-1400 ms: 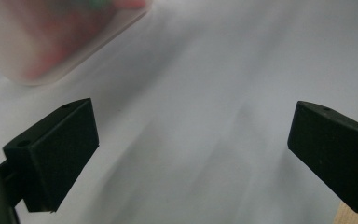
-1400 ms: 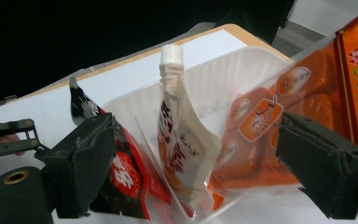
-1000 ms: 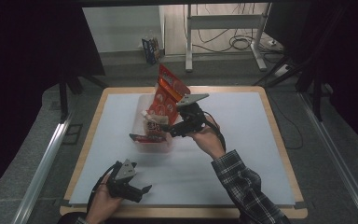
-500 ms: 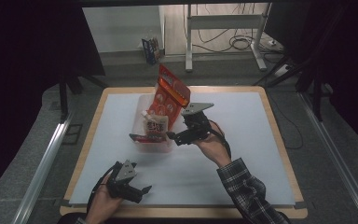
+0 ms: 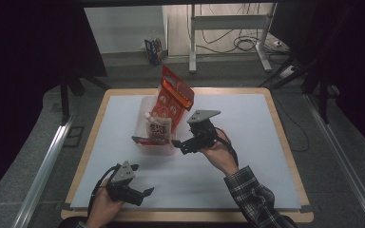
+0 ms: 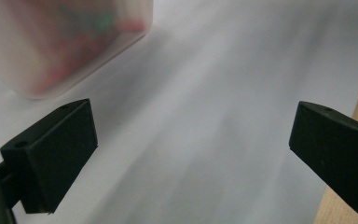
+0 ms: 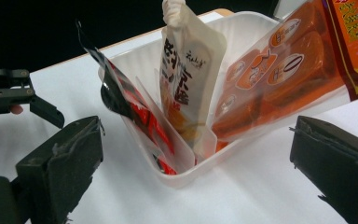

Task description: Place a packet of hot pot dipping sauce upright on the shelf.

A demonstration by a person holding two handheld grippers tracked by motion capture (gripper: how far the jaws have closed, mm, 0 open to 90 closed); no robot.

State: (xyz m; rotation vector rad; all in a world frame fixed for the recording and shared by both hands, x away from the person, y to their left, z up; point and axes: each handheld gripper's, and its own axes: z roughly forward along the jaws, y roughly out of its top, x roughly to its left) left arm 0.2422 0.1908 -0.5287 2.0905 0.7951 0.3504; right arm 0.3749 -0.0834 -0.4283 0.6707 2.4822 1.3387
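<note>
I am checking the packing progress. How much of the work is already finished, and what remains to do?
Done: three packets stand in the translucent bin: an orange packet, a white pouch and a red-black packet. In hand: nothing; the right gripper, open beside the bin, has just been opening. The left gripper waits open near the table's front edge. No loose packets are visible.
</note>
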